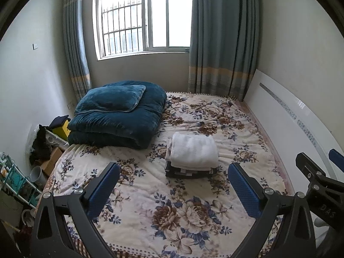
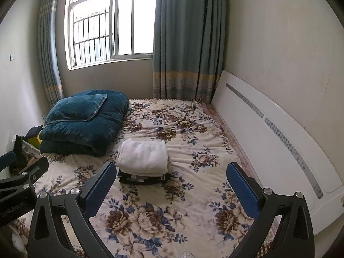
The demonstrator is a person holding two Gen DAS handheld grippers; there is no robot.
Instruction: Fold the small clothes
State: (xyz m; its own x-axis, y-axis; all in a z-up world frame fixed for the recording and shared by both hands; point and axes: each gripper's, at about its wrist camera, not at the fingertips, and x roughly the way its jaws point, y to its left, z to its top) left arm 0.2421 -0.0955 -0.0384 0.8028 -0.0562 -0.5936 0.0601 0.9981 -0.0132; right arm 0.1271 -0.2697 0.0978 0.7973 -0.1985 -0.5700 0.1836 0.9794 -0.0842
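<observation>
Teal quilt (image 1: 120,116) on floral bed (image 1: 182,215); window (image 1: 146,17), curtains (image 1: 221,38).

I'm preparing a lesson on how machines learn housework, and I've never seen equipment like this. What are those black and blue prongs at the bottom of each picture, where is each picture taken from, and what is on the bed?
The prongs are hand-held grippers, one in each of a person's hands; there is no robot arm. Each carries a wide-angle camera looking forward along its two fingers. One picture comes from the left gripper, the other from the right gripper. Both are open and hold nothing.

On the floral bedspread sits a stack of folded clothes: a white fluffy piece on top, a dark checked one beneath. Behind it to the left lies a folded teal quilt with a matching pillow on top.
</observation>
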